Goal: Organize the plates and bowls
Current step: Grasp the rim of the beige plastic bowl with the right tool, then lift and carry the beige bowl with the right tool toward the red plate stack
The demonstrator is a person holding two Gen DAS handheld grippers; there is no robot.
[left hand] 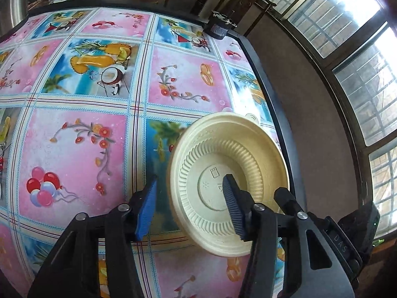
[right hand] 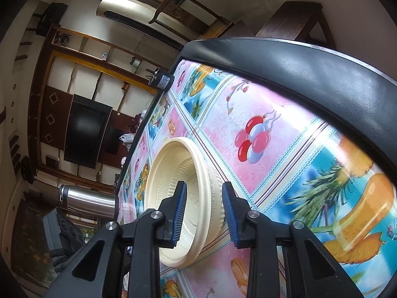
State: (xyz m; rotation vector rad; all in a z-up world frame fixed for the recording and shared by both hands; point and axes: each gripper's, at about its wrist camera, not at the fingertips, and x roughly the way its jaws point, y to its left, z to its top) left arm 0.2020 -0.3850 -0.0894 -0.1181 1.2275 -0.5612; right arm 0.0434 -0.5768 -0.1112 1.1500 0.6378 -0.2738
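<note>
A cream ribbed bowl (left hand: 211, 154) sits near the right edge of the table, which is covered by a pink and blue patterned cloth (left hand: 74, 149). My left gripper (left hand: 189, 208) is open across the bowl's near left rim. One blue pad is outside the rim and the other is over the bowl's inside. In the right wrist view the same bowl (right hand: 171, 164) has its wall between the pads of my right gripper (right hand: 204, 212), which looks shut on it. One right finger (left hand: 285, 198) shows at the bowl's right rim in the left wrist view.
The table's black padded edge (left hand: 273, 104) runs close by the bowl, with a wall and barred windows (left hand: 359, 87) beyond. A small cream rim (left hand: 253, 118) peeks out behind the bowl. A small black device (left hand: 219, 28) stands at the far corner. A steel flask (right hand: 86, 200) is off the table.
</note>
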